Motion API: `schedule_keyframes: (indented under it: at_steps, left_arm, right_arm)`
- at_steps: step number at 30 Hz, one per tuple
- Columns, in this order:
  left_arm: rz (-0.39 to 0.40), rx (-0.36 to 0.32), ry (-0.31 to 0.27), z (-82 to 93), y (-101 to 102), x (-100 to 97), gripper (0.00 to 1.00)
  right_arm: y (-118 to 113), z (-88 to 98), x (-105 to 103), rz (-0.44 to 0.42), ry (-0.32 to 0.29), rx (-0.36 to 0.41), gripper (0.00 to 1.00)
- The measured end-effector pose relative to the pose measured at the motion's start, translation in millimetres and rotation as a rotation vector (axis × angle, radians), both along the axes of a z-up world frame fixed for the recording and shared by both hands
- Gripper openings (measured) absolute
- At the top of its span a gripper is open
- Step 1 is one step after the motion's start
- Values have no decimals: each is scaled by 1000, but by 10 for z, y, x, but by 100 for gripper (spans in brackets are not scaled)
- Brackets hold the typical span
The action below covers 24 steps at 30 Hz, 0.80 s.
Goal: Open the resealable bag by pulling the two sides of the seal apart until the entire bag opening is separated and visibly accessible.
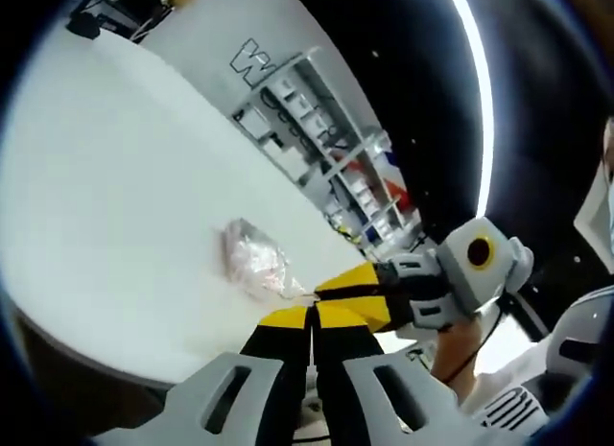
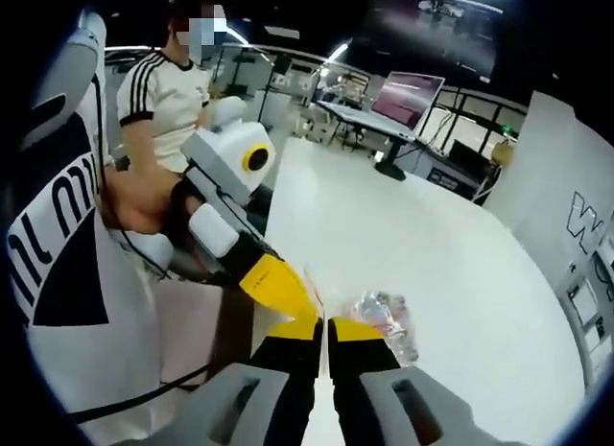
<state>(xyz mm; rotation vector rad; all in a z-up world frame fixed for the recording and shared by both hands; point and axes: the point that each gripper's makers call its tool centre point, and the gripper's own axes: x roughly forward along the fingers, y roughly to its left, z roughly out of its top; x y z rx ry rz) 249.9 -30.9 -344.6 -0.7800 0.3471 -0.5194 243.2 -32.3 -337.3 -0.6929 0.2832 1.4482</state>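
1. In the left gripper view, the left gripper [image 1: 312,316] comes up from the bottom middle of the frame. Its yellow tips are pressed together. They seem to pinch the edge of the bag [image 1: 254,259], which lies just above them in the middle of the frame on the white table [image 1: 115,177].

2. The right gripper [image 1: 331,291] comes in from the right side of that frame. Its yellow tip meets the same edge of the bag.

3. In the right gripper view, the right gripper [image 2: 324,331] rises from the bottom middle, tips closed. The bag [image 2: 384,323] sits just to the right of them, clear and crinkly (something pale and pinkish is inside). The left gripper [image 2: 278,288] reaches in from the left and touches the thin clear flap by the seal.

4. I think both tongs are holding the seal edge, one on each side, but the plastic is too clear to be sure.

5. What could go wrong: the thin flap may slip out if the pull is fast. If both tongs hold the same side, the whole bag just lifts and the seal stays shut. A hard tug could tear the plastic or spill what is inside.
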Motion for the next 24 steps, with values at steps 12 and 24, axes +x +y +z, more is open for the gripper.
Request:
schedule_keyframes:
  at_steps: [12, 24]
  left_arm:
    - [-10, 30, 19, -66, -20, -22, 0]
    - [-23, -5, 35, -77, -48, -39, 0]
  right_arm:
    - [1, 56, 67, -36, -119, -23, 0]
    - [-44, 407, 239, -126, -247, 96, 0]
